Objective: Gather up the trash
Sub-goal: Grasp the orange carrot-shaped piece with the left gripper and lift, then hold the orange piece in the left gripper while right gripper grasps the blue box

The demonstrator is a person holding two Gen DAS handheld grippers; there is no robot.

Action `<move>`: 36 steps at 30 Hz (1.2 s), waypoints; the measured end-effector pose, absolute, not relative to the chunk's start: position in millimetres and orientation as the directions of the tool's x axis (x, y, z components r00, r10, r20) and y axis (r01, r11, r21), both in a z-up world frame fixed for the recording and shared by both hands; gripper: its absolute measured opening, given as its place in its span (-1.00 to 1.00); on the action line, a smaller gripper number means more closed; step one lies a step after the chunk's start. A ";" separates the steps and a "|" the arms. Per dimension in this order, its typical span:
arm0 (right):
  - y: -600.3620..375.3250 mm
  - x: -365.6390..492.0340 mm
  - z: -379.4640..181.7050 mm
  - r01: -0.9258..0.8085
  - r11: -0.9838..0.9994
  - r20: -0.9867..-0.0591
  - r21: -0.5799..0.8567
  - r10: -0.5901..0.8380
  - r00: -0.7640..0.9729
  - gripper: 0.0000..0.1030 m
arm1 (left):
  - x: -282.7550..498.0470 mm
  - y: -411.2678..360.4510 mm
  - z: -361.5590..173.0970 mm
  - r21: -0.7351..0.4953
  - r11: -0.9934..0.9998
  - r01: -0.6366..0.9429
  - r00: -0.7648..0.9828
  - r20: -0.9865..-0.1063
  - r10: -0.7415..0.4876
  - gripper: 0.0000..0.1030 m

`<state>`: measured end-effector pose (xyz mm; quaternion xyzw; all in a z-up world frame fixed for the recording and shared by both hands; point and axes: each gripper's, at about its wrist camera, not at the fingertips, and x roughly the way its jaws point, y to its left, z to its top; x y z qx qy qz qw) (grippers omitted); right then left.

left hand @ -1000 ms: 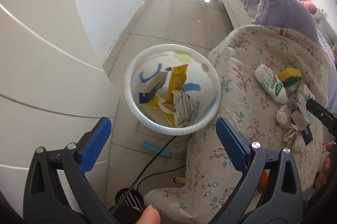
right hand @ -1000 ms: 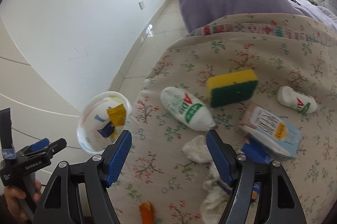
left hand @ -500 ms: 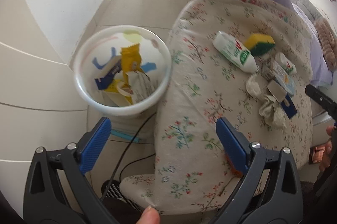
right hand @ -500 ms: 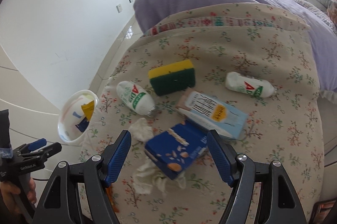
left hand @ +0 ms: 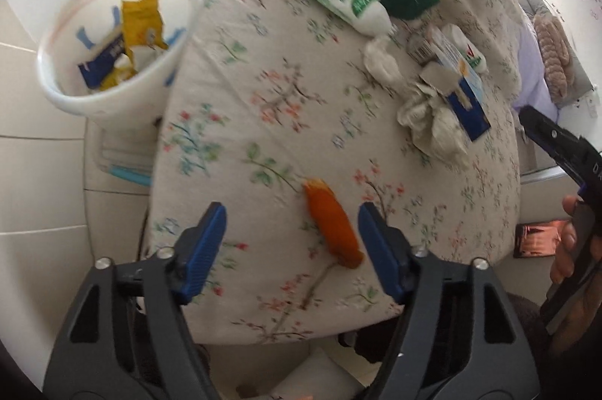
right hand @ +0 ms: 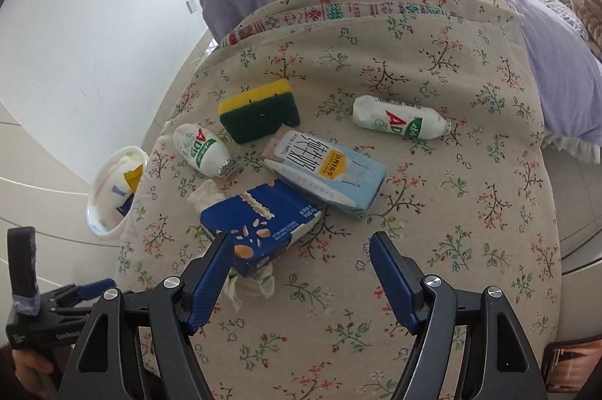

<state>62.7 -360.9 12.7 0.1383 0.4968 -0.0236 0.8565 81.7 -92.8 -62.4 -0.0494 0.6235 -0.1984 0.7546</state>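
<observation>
Between left-view jaws lies an orange wrapper (left hand: 333, 225).

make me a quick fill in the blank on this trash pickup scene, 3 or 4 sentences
1. The small wrapper lying between the fingers of the left gripper is ____ in colour.
2. The sponge has a yellow top and a ____ scrubbing side.
3. The white bin stands on the ____, beside the flowered tablecloth.
4. The carton nearest the right gripper is dark ____.

Missing words: orange; green; floor; blue
</observation>
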 end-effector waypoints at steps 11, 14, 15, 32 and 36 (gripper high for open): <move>-362.1 59.1 6.1 0.169 0.961 -0.870 0.217 0.112 0.479 0.47 | 73.2 -106.3 -64.9 -0.307 0.921 0.239 0.169 -0.921 -0.351 -0.70; -366.1 62.0 2.0 0.189 0.954 -0.874 0.232 0.120 0.470 0.47 | 79.0 -98.7 -52.0 -0.295 0.927 0.232 0.236 -0.907 -0.348 -0.72; -367.9 63.7 0.7 0.197 0.951 -0.875 0.240 0.124 0.468 0.47 | 81.1 -95.7 -47.6 -0.294 0.928 0.230 0.254 -0.902 -0.349 -0.72; -366.6 113.4 -39.2 0.415 0.769 -0.850 0.487 0.308 0.427 0.95 | 109.4 -45.4 -26.7 -0.274 0.949 0.154 0.373 -0.873 -0.313 -0.72; -359.0 122.2 -42.3 0.429 0.780 -0.868 0.456 0.282 0.409 0.96 | 111.4 -40.6 -27.0 -0.280 0.948 0.151 0.369 -0.873 -0.317 -0.72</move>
